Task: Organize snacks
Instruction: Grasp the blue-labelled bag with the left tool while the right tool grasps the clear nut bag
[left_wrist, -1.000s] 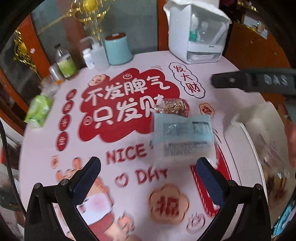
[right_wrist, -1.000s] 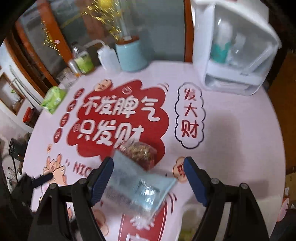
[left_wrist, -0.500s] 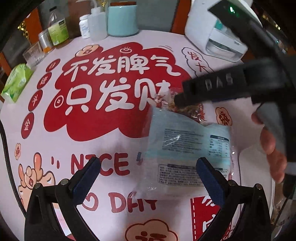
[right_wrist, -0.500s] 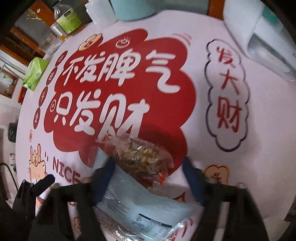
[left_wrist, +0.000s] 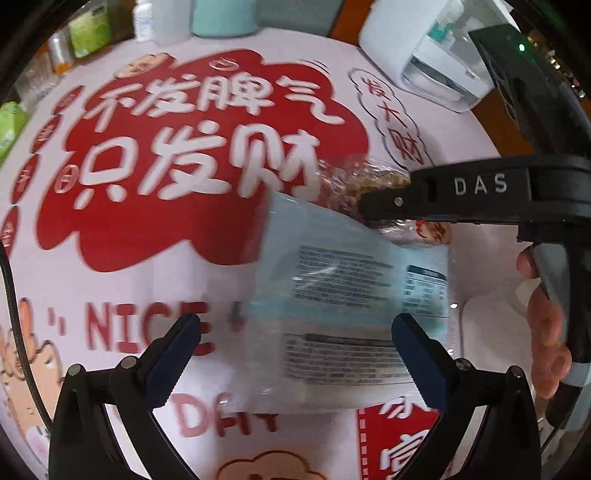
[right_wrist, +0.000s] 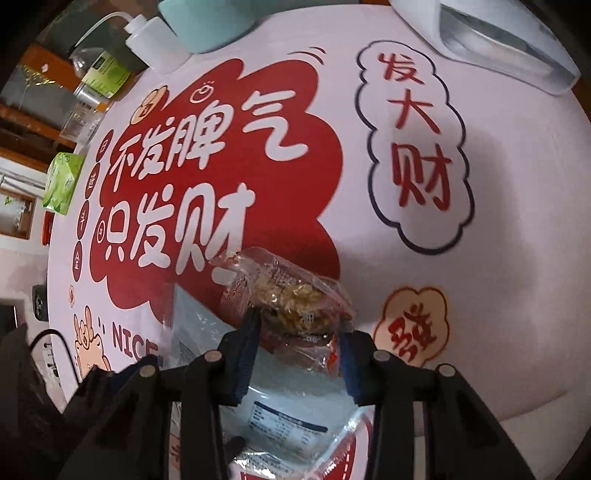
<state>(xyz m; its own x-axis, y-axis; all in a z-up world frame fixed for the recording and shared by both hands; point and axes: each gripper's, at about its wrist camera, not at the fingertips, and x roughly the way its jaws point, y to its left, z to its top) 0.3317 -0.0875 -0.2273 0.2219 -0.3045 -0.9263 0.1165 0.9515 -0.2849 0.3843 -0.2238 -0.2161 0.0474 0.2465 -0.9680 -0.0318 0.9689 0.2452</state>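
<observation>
A clear red-printed nut snack bag (right_wrist: 291, 295) lies on the round table, partly on a pale blue packet (left_wrist: 347, 295). My right gripper (right_wrist: 299, 328) has its fingers close on both sides of the nut bag's near end, touching it. In the left wrist view the right gripper's finger (left_wrist: 406, 203) lies across the nut bag (left_wrist: 362, 177). My left gripper (left_wrist: 295, 343) is open, its blue pads on either side of the blue packet's near edge, a little above the table. The blue packet also shows under the right gripper (right_wrist: 288, 413).
The tablecloth (left_wrist: 184, 184) is pink with a red cloud and white characters. A white appliance (left_wrist: 436, 62), a teal canister (right_wrist: 207, 22), a squeeze bottle (right_wrist: 155, 40), jars and a green packet (right_wrist: 62, 181) stand at the far edge. A white tray rim (left_wrist: 476, 306) lies right.
Both grippers have moved forward and down toward the two packets. My right gripper's fingers have narrowed from wide open onto the nut bag. My left gripper stays open.
</observation>
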